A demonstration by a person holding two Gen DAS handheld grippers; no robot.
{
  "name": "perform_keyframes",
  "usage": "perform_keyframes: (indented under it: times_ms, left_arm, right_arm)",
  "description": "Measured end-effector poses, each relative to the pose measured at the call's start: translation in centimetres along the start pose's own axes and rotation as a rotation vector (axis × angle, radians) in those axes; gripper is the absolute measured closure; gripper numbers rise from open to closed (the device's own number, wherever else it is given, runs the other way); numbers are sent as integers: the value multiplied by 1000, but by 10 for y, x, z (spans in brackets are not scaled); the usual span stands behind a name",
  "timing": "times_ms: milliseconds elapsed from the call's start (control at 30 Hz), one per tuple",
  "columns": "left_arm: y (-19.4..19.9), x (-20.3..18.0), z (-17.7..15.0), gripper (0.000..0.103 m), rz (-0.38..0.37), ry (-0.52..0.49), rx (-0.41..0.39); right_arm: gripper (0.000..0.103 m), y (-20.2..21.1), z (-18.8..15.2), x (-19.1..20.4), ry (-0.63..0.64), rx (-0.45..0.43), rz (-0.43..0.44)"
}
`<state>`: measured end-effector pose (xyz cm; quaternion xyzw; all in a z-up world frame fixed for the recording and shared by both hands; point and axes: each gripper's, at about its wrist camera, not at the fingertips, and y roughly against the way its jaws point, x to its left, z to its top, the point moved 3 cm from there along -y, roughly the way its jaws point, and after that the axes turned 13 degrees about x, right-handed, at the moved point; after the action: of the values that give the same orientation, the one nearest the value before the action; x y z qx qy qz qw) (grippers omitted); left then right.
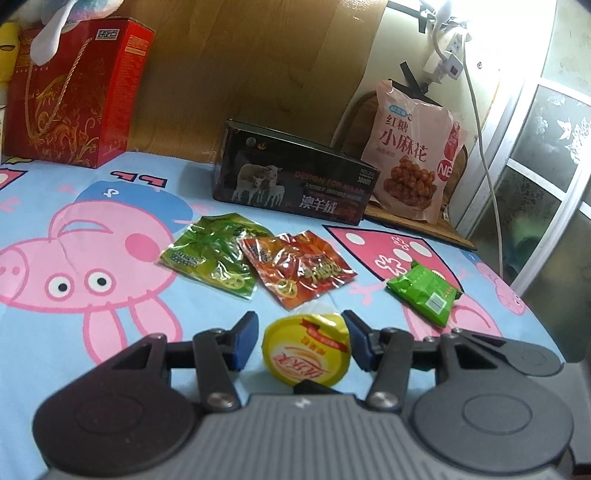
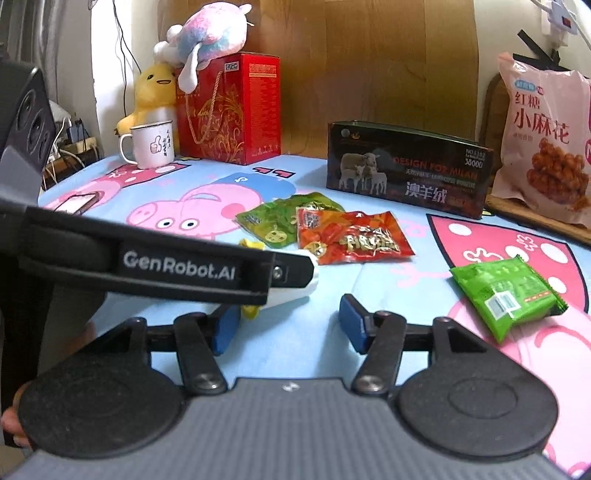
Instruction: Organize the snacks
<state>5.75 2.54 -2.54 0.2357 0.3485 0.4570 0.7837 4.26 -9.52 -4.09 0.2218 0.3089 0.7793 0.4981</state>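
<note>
1. Leftmost in the right wrist view, a mug (image 2: 152, 143) stands on the cartoon sheet (image 2: 295, 332) before a yellow plush (image 2: 153, 92); a red box (image 2: 229, 110) beside it carries a pastel plush (image 2: 210, 33).
2. Centre: a green packet (image 1: 212, 256) lies partly under a red packet (image 1: 295, 273), both before a black box (image 1: 291, 177).
3. Left gripper (image 1: 299, 341): jaws partly open around a yellow cup (image 1: 308, 350); the right pad seems to touch its lid, the left pad stands clear. Whether it grips cannot be told.
4. Right gripper (image 2: 290, 325): jaws partly open, nothing between them.
5. Right: a green bar (image 2: 506, 295) lies apart on the sheet; a pink bag (image 1: 410, 151) leans upright beside the black box.
</note>
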Motion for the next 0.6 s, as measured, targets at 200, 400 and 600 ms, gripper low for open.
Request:
perform_keyframes:
  times_ms: [200, 400, 600]
  left_arm:
    - [0, 0, -1, 52, 33, 4, -9]
    - [-1, -2, 0, 51, 58, -7, -4]
    - [-1, -3, -1, 50, 69, -9, -5]
  right_arm:
    - [39, 5, -5, 0, -4, 4, -20]
    - [39, 13, -12, -15, -96, -13, 4]
    - [38, 16, -16, -11, -81, -16, -16]
